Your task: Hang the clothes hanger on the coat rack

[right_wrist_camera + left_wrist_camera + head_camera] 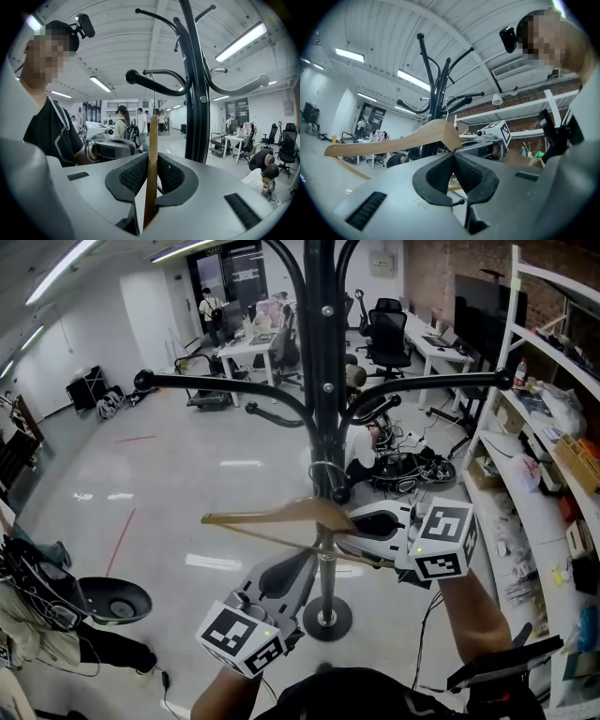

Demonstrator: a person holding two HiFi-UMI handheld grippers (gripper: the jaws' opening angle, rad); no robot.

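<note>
against the coat rack [325, 381] pole, the wooden clothes hanger [272, 515] lies crosswise, below the curved pegs. right tool [351, 531] is clamped on its bar; left tool [317, 554] is closed at its middle. judged: the hook must go upward.

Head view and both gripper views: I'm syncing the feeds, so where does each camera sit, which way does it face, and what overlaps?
Head view: on the head, steeply down at coat rack, wooden hanger, left gripper, right gripper, both forearms.
Left gripper view: along its shut jaws, upward at hanger, rack; person's arm.
Right gripper view: along jaws clamping hanger, upward at rack; person's torso.
All share hanger and rack.
</note>
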